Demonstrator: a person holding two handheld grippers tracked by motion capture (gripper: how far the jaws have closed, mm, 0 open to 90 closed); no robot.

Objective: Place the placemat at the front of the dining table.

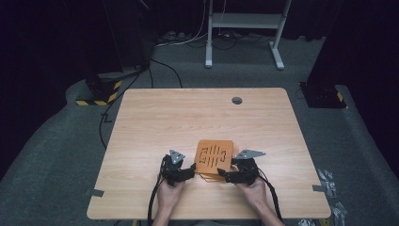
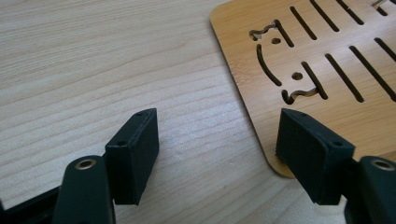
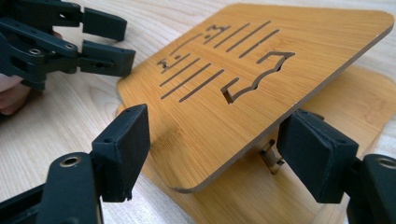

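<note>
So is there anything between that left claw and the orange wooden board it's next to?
Nothing visible. The left gripper sits open right at the corner of the bamboo board, with only bare table between its jaws. The right gripper stands open around the board's raised edge.

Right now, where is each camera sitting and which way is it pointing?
High view: above the person's side, looking forward and down on the light wooden table; both hands, left tool and right tool show.
Left gripper view: rides the left tool, looking along its open jaws at the orange slotted bamboo board.
Right gripper view: rides the right tool, jaws open around the tilted board's corner; the left tool shows beyond.
Shared: all three show the board.
</note>
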